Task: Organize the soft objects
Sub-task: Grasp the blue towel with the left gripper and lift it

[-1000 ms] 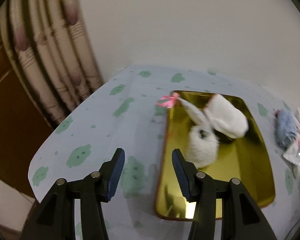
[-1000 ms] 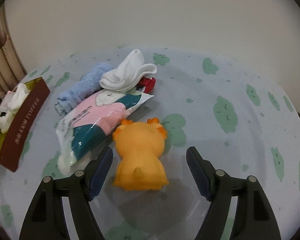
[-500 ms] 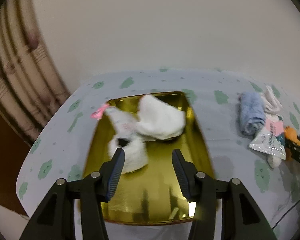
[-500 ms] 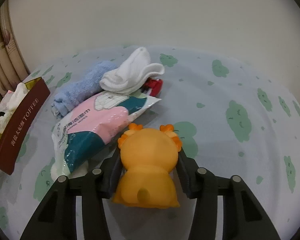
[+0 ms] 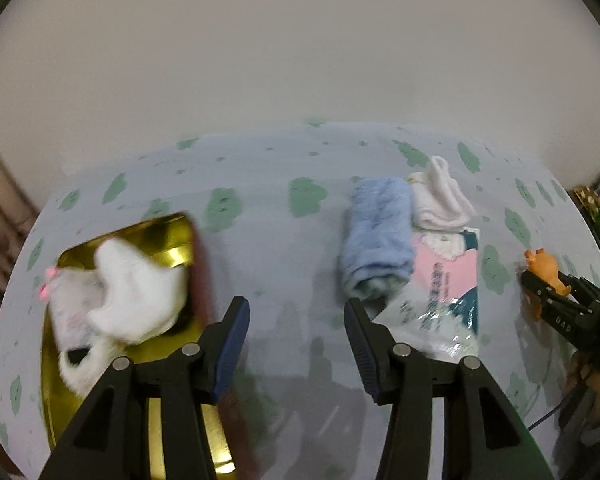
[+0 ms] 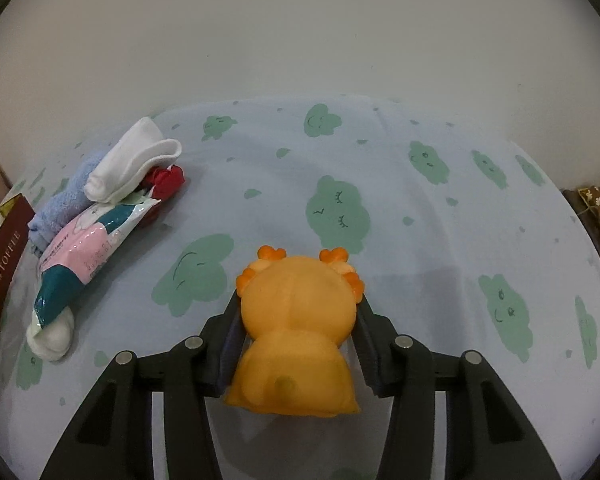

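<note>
The surface (image 6: 440, 216), under a pale blue cloth with green cloud prints, carries a gold tin (image 5: 168, 236) at the left holding 2 white soft things (image 5: 136, 300), and a cluster of blue towel (image 5: 380, 236), pink-and-teal packet (image 5: 444, 284) and white sock (image 5: 440, 200) near the middle. The left gripper (image 5: 296, 344) hangs with its fingers spread wide and empty between tin and towel. The right gripper (image 6: 298, 340) has its fingers pressed against both sides of the orange plush toy (image 6: 296, 320), well apart from the cluster.
</note>
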The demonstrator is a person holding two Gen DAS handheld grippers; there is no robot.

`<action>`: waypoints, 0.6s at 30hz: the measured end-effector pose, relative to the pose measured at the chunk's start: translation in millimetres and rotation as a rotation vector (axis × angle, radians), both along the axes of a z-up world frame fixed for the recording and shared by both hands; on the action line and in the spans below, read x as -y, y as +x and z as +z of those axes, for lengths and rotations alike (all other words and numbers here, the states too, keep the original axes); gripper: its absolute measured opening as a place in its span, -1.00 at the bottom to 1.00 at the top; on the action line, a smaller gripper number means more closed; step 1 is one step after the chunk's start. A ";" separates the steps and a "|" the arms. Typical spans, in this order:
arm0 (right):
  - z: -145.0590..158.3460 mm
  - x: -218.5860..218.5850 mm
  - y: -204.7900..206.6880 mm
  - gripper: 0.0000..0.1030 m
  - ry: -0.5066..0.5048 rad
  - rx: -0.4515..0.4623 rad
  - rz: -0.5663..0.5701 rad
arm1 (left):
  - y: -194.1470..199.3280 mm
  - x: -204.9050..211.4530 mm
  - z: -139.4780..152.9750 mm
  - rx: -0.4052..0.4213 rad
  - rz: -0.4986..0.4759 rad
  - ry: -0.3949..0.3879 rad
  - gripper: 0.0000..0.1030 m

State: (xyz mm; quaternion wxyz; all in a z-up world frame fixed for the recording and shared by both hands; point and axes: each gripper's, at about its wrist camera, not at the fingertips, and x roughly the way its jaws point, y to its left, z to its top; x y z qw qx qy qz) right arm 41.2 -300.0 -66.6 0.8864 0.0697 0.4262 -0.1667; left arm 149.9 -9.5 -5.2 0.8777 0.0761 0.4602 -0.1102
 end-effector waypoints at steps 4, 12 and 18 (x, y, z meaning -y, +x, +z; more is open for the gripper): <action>-1.7 -1.7 1.2 -0.09 -0.001 -0.007 0.004 | 13.3 26.6 -0.4 -0.031 -0.072 -0.001 -0.02; -7.7 1.7 4.8 -0.09 0.017 -0.021 0.005 | 36.4 68.5 -8.7 -0.071 -0.162 0.027 -0.02; -8.0 1.3 4.9 -0.08 0.020 -0.021 0.005 | 59.8 80.2 -24.2 -0.095 -0.135 0.104 -0.02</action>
